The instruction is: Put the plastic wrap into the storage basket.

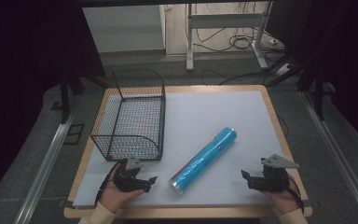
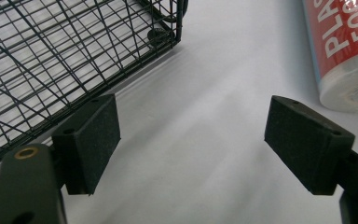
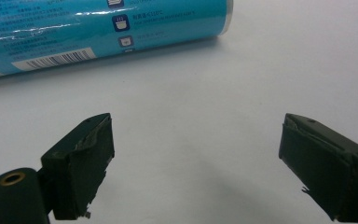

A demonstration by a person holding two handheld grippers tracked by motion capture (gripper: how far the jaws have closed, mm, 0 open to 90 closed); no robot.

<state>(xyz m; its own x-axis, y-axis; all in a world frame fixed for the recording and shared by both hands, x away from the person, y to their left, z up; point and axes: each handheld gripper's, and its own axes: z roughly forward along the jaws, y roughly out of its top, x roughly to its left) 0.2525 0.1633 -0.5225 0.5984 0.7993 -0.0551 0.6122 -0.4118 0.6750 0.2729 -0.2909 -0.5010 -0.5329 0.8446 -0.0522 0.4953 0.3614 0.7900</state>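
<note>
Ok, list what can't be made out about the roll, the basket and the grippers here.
- Roll: cut off by the left gripper view's top and right edges, red label only partly readable.
- Roll's small print, right gripper view: too small; left end cut off.
- Wire basket: floor blurred behind mesh, high view.
- Left gripper, right gripper: pads too small, high view.

Roll (image 1: 204, 160): glossy blue plastic film, crinkled wrap at end. Basket (image 1: 133, 116): dark wire mesh. Tabletop (image 1: 205, 116): matt white sheet, wood rim. Claw pads (image 3: 81, 161): matt, rough black.

blue roll (image 2: 349, 46) red label reads perhaps "PLAS", "FOO", barcode (image 3: 51, 59)
</note>
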